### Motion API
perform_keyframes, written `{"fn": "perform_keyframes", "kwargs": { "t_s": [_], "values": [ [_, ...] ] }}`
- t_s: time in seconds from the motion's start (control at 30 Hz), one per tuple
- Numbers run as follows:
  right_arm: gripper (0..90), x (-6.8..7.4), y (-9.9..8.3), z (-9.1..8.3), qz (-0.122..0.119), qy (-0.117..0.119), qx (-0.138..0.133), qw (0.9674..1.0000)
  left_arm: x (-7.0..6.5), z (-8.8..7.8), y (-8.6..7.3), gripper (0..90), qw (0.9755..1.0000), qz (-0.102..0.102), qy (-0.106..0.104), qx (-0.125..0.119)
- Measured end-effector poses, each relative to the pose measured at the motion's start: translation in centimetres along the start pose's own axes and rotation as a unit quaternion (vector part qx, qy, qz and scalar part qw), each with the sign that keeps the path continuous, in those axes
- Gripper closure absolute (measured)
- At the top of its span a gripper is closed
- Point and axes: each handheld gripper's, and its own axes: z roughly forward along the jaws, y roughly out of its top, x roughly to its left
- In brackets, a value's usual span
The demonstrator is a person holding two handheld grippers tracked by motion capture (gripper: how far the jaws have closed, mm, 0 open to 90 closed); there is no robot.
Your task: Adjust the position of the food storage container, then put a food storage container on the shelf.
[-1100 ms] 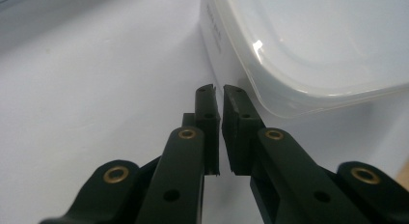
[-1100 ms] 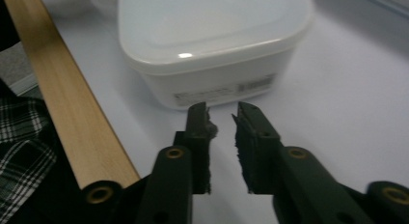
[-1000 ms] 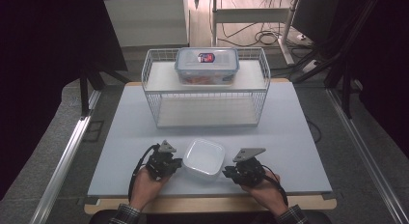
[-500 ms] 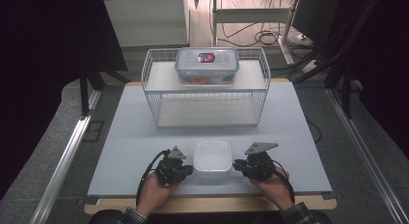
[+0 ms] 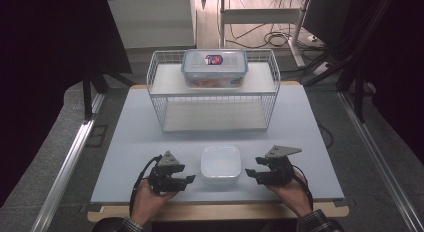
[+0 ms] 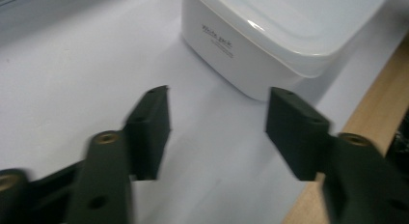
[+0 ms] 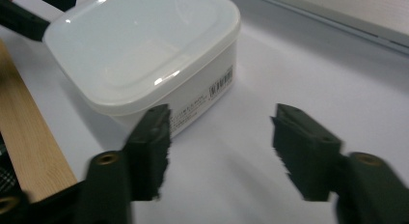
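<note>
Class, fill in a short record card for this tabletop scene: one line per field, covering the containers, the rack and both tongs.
Near container: white lidded tub, on the table between the tongs
Far container: clear lidded box, on top of the wire rack
Rack lower shelf: nothing on it
Left tongs: open, beside the tub, not touching
Right tongs: open, beside the tub, not touching
</note>
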Motion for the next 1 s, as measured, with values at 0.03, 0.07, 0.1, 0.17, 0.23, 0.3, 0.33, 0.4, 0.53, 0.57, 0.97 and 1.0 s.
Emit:
{"fn": "perform_keyframes", "kwargs": {
  "t_s": [0.03, 0.07, 0.1, 0.17, 0.23, 0.3, 0.33, 0.4, 0.53, 0.57, 0.97, 1.0],
  "values": [
    [28.5, 0.0, 0.0, 0.0, -0.001, 0.001, -0.004, 1.0, 0.1, -0.1, -0.2, 35.1, 1.0, 0.003, -0.002, -0.006],
    [23.4, -0.1, 0.0, 0.0, -0.006, 0.002, -0.009, 0.9999, 0.1, -0.1, -0.3, 30.9, 0.9999, 0.007, -0.003, -0.01],
    [20.1, 0.0, 0.0, 0.0, -0.011, 0.003, -0.017, 0.9998, 0.2, -0.2, -0.5, 26.5, 0.9998, 0.012, 0.0, -0.017],
    [13.4, 0.0, -0.1, 0.1, -0.015, -0.002, -0.021, 0.9997, 0.3, -0.2, -0.7, 19.1, 0.9997, 0.015, 0.001, -0.02],
    [10.6, 0.1, -0.1, 0.2, -0.015, 0.001, -0.022, 0.9996, 0.5, -0.1, -0.8, 16.8, 0.9998, 0.012, 0.0, -0.015],
    [9.3, 0.0, -0.2, 0.3, -0.014, 0.001, -0.017, 0.9998, 0.5, -0.1, -0.8, 16.2, 0.9999, 0.009, -0.005, -0.013],
    [8.3, 0.0, -0.2, 0.4, -0.016, -0.002, -0.01, 0.9998, 0.5, -0.2, -0.7, 16.1, 0.9998, 0.008, -0.007, -0.016],
    [7.9, -0.2, -0.3, 0.5, -0.017, -0.005, -0.003, 0.9998, 0.4, -0.2, -0.7, 13.6, 0.9997, 0.008, -0.006, -0.02],
    [7.4, -0.2, -0.2, 0.3, -0.016, -0.005, -0.006, 0.9998, 0.3, 0.0, -0.6, 8.3, 0.9995, 0.023, 0.001, -0.021],
    [7.4, -0.2, -0.1, 0.2, -0.017, -0.005, -0.006, 0.9998, 0.3, 0.1, -0.6, 8.0, 0.9993, 0.029, -0.004, -0.024],
    [2.4, 0.7, 1.7, -0.3, -0.021, 0.001, 0.001, 0.9998, 0.1, 0.0, 1.4, 6.9, 0.999, 0.025, -0.032, -0.015],
    [2.2, 0.8, 1.8, -0.3, -0.015, 0.01, 0.007, 0.9998, 0.1, 0.0, 1.5, 6.8, 0.9989, 0.029, -0.033, -0.013]
  ]
}}
